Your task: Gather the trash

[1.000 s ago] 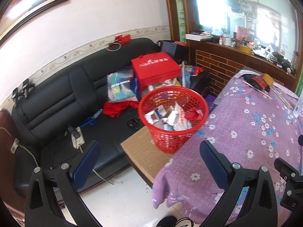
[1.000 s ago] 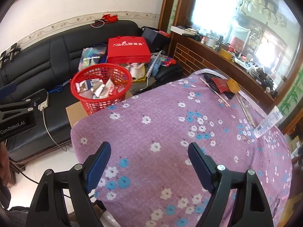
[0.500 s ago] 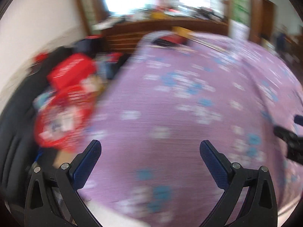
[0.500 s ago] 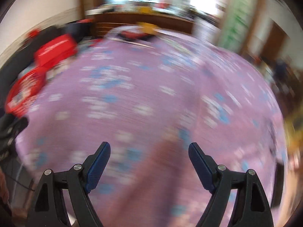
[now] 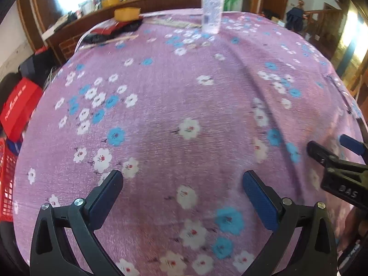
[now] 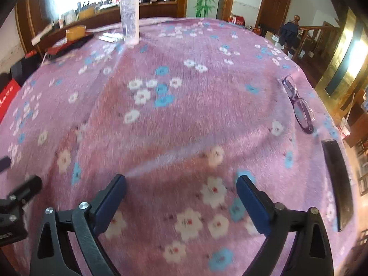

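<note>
Trash-wise only the far tube (image 6: 130, 16) looks grabbable, so I'd reach slowly, both tools (image 5: 182, 181) (image 6: 181, 185) wide open, empty.

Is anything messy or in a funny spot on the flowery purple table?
Purple-framed glasses lie close to the right edge of the purple flowered tablecloth, where they might slide off. A clear plastic tube stands on its cap at the far side, beside a heap of dark and red things. Nothing looks spilled.
</note>
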